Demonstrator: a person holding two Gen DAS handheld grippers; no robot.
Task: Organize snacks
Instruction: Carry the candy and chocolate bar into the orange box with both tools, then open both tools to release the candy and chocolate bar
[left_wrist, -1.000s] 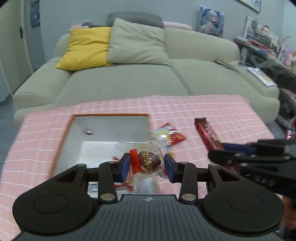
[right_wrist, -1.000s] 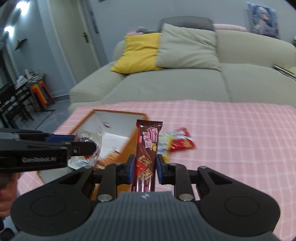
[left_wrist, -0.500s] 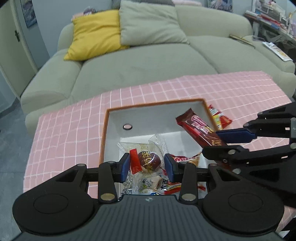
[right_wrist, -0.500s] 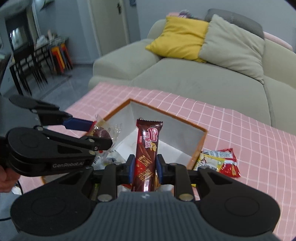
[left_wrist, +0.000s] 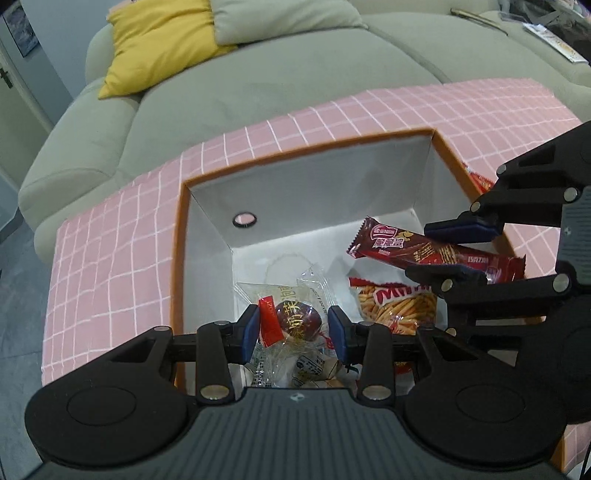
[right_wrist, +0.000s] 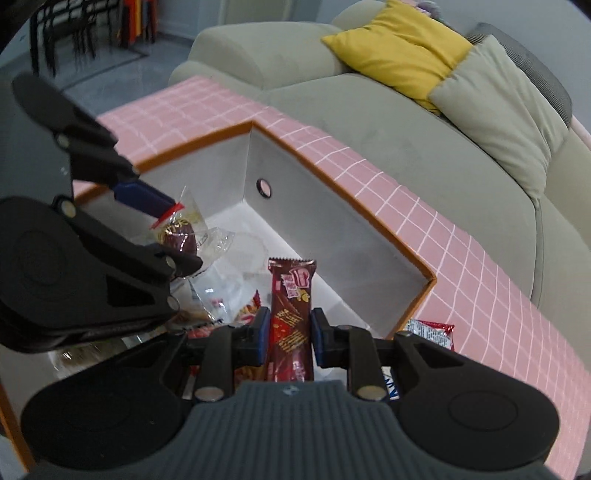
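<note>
Box taken as landmark: orange rim, white inner walls, a round hole in its far wall, standing on the bench under a pink checked cloth.

Left hand-held gripper over the near end of the box, clamped on a clear-wrapped date candy: dark red sweet, gold characters, red tab on the wrapper. Candy is held above the box floor, not resting on it. Same candy seen in the right wrist view, pinched between the blue pads.

Right hand-held gripper over the right side of the box, closed on a maroon wafer bar. Bar pokes forward over the box interior. In the left wrist view the bar lies roughly level, its free end toward the box middle.

Inside the box, below the bar: an orange stick-snack bag. More clear wrappers lie at the near end, under the left gripper; details unclear.

Outside the box, just beyond its right wall: a red snack packet on the cloth.

Behind the box: a grey-green sofa with a yellow cushion and a pale cushion.
</note>
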